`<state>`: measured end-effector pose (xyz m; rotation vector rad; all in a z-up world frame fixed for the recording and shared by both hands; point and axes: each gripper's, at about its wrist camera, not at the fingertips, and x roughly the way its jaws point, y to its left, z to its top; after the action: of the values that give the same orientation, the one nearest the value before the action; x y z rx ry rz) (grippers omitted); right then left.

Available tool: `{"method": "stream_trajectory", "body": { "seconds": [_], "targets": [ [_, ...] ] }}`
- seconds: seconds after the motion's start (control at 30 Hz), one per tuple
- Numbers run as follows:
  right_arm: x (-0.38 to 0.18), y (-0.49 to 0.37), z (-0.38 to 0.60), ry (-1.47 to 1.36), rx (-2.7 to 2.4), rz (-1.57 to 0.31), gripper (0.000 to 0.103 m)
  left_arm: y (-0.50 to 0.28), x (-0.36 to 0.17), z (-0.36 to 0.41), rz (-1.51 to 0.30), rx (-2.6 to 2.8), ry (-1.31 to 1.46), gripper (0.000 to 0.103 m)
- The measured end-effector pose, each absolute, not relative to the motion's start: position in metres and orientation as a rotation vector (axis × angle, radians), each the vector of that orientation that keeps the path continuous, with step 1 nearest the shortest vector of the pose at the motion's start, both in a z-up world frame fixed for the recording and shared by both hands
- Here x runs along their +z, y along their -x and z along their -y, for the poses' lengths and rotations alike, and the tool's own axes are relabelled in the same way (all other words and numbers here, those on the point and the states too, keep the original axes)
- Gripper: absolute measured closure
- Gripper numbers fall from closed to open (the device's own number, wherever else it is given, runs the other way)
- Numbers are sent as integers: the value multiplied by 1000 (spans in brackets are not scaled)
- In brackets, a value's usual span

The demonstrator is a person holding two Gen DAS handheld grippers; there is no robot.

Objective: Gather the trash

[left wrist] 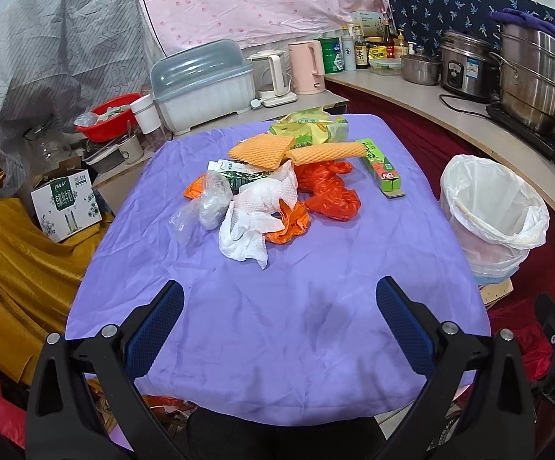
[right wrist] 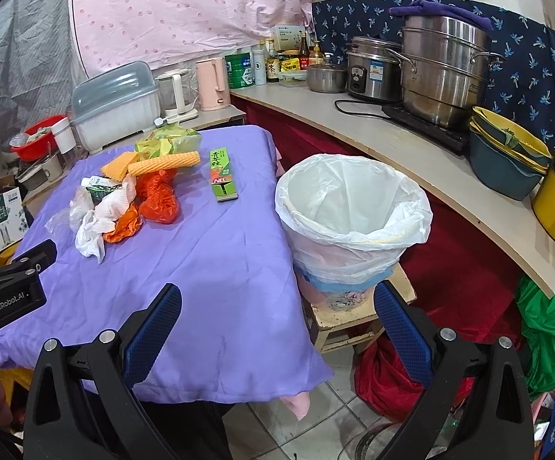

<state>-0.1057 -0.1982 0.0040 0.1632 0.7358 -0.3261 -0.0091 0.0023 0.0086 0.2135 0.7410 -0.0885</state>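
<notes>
Presently, no item collected: left gripper (left wrist: 279,320) and right gripper (right wrist: 277,324) held spread, empty. Trash pile (left wrist: 266,188) heaped mid-table; lined bin (right wrist: 354,211) beside it. Next judged: crumpled tissue (left wrist: 250,226) to be pinched.

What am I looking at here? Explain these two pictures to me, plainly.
There is no robot arm: a person holds a two-fingered gripper in each hand, each with a camera looking along its fingers. One picture comes from the left gripper, the other from the right gripper. Both are open and hold nothing.

On the table's purple cloth lies a heap of trash: crumpled white paper towel, orange plastic bags, clear plastic bag, orange foam netting, yellow-green snack wrappers and, apart from the heap, a green carton.

Beside the table a lined trash bin stands on a small stool; no trash shows inside.
</notes>
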Motion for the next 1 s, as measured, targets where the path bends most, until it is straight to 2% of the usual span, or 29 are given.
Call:
{"method": "stream_trajectory", "body": {
  "seconds": [1.0],
  "targets": [
    [6,105,199,-160,-321,-729,7,2,13,-2,-727,-79,-214,7]
  ]
}}
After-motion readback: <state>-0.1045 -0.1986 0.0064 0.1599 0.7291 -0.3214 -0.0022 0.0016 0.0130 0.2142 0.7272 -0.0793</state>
